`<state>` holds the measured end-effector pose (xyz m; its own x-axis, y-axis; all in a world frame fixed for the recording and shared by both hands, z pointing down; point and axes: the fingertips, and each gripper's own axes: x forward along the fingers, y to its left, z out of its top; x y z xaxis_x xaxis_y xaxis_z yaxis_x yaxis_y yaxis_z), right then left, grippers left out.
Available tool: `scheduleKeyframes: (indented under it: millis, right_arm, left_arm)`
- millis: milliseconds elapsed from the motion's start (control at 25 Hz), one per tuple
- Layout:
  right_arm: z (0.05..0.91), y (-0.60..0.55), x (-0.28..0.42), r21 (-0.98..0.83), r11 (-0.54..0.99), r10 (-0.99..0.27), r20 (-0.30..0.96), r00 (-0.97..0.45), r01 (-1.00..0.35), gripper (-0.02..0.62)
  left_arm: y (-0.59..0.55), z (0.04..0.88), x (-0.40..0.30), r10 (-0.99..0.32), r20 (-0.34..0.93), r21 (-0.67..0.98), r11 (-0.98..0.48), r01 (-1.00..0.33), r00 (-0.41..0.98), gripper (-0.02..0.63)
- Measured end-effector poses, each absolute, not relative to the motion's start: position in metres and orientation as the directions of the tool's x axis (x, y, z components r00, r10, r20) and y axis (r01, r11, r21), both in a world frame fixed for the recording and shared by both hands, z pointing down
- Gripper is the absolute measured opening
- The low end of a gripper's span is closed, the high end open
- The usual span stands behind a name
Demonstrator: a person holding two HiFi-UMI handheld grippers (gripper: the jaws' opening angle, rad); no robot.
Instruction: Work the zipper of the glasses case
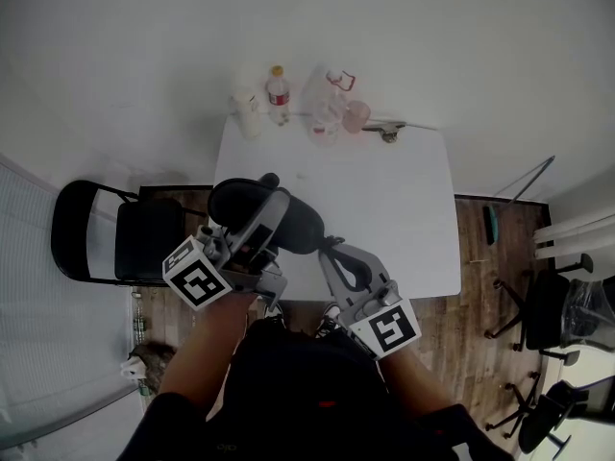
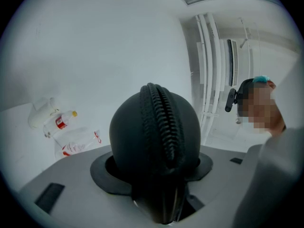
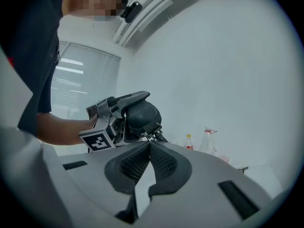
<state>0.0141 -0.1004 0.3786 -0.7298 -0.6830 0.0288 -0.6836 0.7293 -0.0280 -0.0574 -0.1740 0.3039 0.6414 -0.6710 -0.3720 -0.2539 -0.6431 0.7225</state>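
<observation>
A black oval glasses case [image 1: 288,217] is held up in the air over the near edge of the white table [image 1: 384,209]. My left gripper [image 1: 274,209] is shut on its body, one finger on each side. In the left gripper view the case [image 2: 137,137] fills the middle, its zipper [image 2: 161,122] running along the top toward the camera. My right gripper [image 1: 327,248] meets the case's near right end. In the right gripper view its jaws [image 3: 150,144] are shut on the small zipper pull [image 3: 155,134] that hangs from the case [image 3: 142,114].
At the table's far edge stand a small bottle [image 1: 278,94], a white cup [image 1: 248,113], a clear plastic bag [image 1: 325,113] and a pink cup [image 1: 356,115]. A black folding chair [image 1: 106,233] is at the left; office chairs [image 1: 548,305] stand on the wooden floor at the right.
</observation>
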Motion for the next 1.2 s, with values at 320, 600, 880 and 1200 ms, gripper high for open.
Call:
scheduleKeyframes:
  millis: [320, 600, 880, 1200]
  right_arm:
    - [0.365, -0.096, 0.018, 0.084, 0.716, -0.696, 0.011, -0.718, -0.693, 0.017]
    - [0.345, -0.116, 0.064, 0.039, 0.600, -0.798, -0.035, -0.601, -0.799, 0.014]
    - [0.347, -0.126, 0.091, 0.083, 0.616, -0.787, 0.020, -0.617, -0.783, 0.014]
    - [0.380, -0.111, 0.058, -0.021, 0.709, -0.702, 0.074, -0.708, -0.705, 0.015]
  left_arm:
    - [-0.165, 0.309, -0.057, -0.624, -0.386, 0.755, -0.637, -0.156, 0.679, 0.270]
    - [-0.154, 0.322, -0.053, -0.596, -0.321, 0.766, -0.620, -0.168, 0.736, 0.268]
    - [-0.157, 0.324, -0.071, -0.639, -0.404, 0.824, -0.565, -0.042, 0.655, 0.270]
    - [-0.168, 0.311, -0.073, -0.660, -0.417, 0.830, -0.557, -0.034, 0.624, 0.268]
